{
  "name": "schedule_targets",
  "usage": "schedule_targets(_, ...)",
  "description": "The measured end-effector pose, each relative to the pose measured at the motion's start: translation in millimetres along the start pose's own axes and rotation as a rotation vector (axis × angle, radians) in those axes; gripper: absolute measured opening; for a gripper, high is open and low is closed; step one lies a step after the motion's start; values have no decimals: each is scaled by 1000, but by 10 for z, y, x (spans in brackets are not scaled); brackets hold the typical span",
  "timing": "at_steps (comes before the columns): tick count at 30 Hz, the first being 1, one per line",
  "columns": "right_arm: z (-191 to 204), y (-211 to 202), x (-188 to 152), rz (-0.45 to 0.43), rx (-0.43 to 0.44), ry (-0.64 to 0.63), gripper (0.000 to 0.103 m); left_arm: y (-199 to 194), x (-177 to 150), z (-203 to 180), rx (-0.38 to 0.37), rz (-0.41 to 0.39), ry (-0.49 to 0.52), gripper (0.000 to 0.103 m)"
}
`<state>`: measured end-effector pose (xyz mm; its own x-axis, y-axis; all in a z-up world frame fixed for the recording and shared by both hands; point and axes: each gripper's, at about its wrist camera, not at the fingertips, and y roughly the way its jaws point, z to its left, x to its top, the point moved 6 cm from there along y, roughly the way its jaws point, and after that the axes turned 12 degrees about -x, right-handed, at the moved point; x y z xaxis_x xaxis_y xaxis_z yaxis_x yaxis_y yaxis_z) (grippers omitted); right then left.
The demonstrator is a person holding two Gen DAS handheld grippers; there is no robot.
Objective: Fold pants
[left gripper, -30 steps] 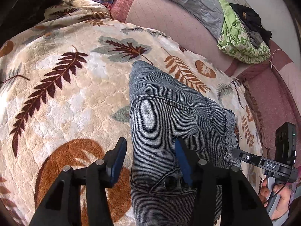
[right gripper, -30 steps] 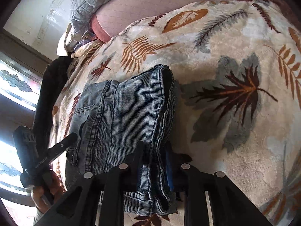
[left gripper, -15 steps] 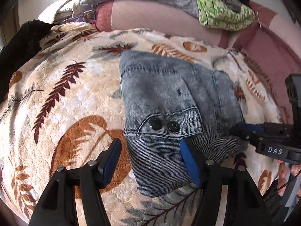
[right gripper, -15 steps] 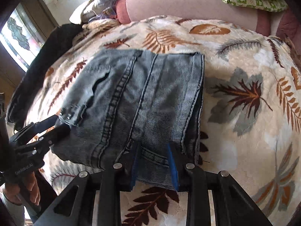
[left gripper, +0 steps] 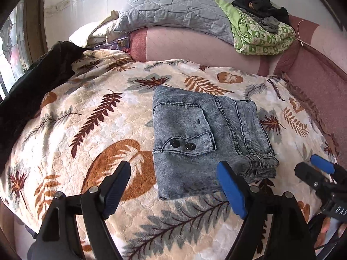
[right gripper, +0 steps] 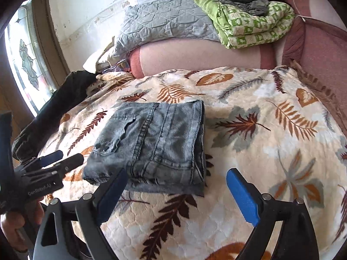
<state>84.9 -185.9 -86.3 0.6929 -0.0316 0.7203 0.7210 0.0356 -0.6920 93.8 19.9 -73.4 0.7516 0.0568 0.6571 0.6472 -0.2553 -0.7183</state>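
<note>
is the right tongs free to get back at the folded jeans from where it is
Probably yes: the right tongs stand open and empty just short of the folded jeans, with only bare leaf-print blanket between and nothing lying on the denim.

We observe the folded pants [left gripper: 206,138] lying flat on the leaf-print blanket [left gripper: 91,130], the left gripper [left gripper: 173,186] just opened, nothing between its jaws.

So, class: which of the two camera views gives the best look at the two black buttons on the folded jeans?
The left wrist view: both black buttons face the camera on the pocket flap of the folded jeans. The right wrist view shows the jeans from the other side, where the buttons are only small dark specks near the left corner.
</note>
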Motion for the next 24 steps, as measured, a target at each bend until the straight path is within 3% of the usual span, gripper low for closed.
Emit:
schedule_targets(4, -73, 49, -375, 65, -29, 38, 96, -37, -164, -44, -2, 13, -33, 82)
schedule_targets(7, -59, 83, -545, 83, -63, -4, 99, -74, -236, -37, 22, 19, -38, 82)
schedule_targets(8, -40, 70, -547, 74, -78, -28, 103, -92, -252, -34, 28, 25, -42, 82)
schedule_targets(17, 61, -301, -327, -69, -120, -94, 103, -472, -192, -138, 29, -44, -32, 83)
schedule_targets(24, 67, -349, -260, -65, -115, -78, 103, -611, -189, -243, 39, -65, -11, 87)
